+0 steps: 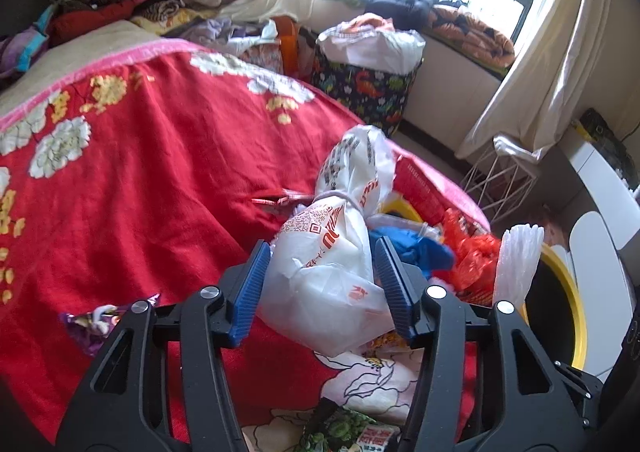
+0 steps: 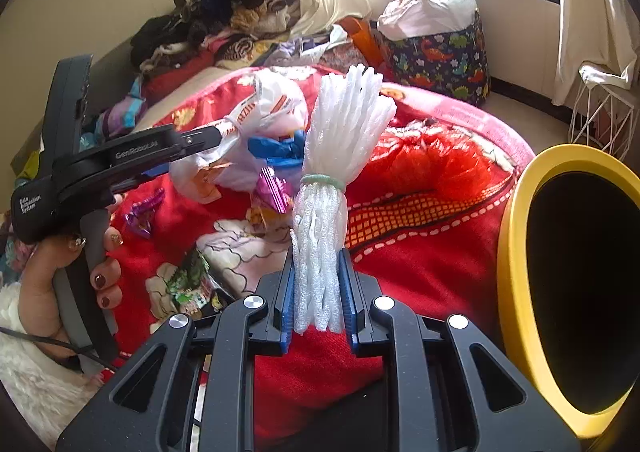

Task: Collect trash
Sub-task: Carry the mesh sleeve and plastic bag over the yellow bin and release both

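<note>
My left gripper (image 1: 322,284) is shut on a knotted white plastic bag with orange print (image 1: 332,252), held over the red bedspread (image 1: 140,172); the bag also shows in the right wrist view (image 2: 260,112). My right gripper (image 2: 318,292) is shut on a bundle of white foam net sleeves (image 2: 332,172) tied with a green band, held upright; the bundle also shows in the left wrist view (image 1: 516,264). A yellow-rimmed black bin (image 2: 516,252) stands just right of the right gripper. Loose on the bed lie a blue bag (image 2: 280,148), a red plastic bag (image 2: 436,164), purple wrappers (image 2: 140,216) and a green snack packet (image 2: 192,284).
A dinosaur-print fabric bin (image 2: 440,56) stuffed with white bags stands on the floor beyond the bed. Piled clothes (image 2: 224,20) lie along the wall. A white wire basket (image 2: 600,120) stands by the curtain. A white desk edge (image 1: 600,188) is at the right.
</note>
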Tool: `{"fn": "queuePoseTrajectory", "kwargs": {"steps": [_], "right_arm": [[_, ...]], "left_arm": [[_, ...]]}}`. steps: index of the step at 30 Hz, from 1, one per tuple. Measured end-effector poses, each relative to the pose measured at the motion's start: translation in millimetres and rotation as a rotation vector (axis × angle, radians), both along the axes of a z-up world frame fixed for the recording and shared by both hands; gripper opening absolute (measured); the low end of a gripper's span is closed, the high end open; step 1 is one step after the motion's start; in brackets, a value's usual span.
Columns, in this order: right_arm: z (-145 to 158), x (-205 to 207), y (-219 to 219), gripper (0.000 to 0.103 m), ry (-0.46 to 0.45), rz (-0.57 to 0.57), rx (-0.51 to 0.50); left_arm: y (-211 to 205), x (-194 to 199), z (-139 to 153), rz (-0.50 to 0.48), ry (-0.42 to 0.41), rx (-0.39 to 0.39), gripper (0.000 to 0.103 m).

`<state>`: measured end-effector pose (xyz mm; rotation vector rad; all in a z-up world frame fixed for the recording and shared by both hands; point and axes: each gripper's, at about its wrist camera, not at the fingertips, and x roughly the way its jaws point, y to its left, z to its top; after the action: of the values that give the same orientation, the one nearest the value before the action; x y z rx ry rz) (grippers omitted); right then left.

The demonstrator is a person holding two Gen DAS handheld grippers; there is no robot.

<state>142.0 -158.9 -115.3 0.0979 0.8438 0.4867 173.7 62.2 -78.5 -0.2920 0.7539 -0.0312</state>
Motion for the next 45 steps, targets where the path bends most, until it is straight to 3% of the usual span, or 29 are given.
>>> {"fn": "queuePoseTrajectory", "kwargs": {"steps": [17, 23, 31, 45], "right_arm": [[22.5, -5.2, -44.8, 0.019, -0.034, -0.069, 0.084], [28.1, -9.6, -53.7, 0.019, -0.050, -0.091, 0.097], [38.7, -12.6, -71.5, 0.019, -0.072, -0.130, 0.116], [51.5, -14.8, -112.1, 0.019, -0.100, -0.244, 0.146]], "left_arm": [[-9.9, -26.6, 54.5, 0.000, -0.191, -0.019, 0.033], [-14.6, -34.9, 63.3, -0.013, -0.213, -0.049, 0.026], [-28.7, -38.7, 69.2, -0.057, -0.223, -0.044, 0.024], [-59.0, -52.9, 94.3, -0.117, -0.314, -0.076, 0.023]]}}
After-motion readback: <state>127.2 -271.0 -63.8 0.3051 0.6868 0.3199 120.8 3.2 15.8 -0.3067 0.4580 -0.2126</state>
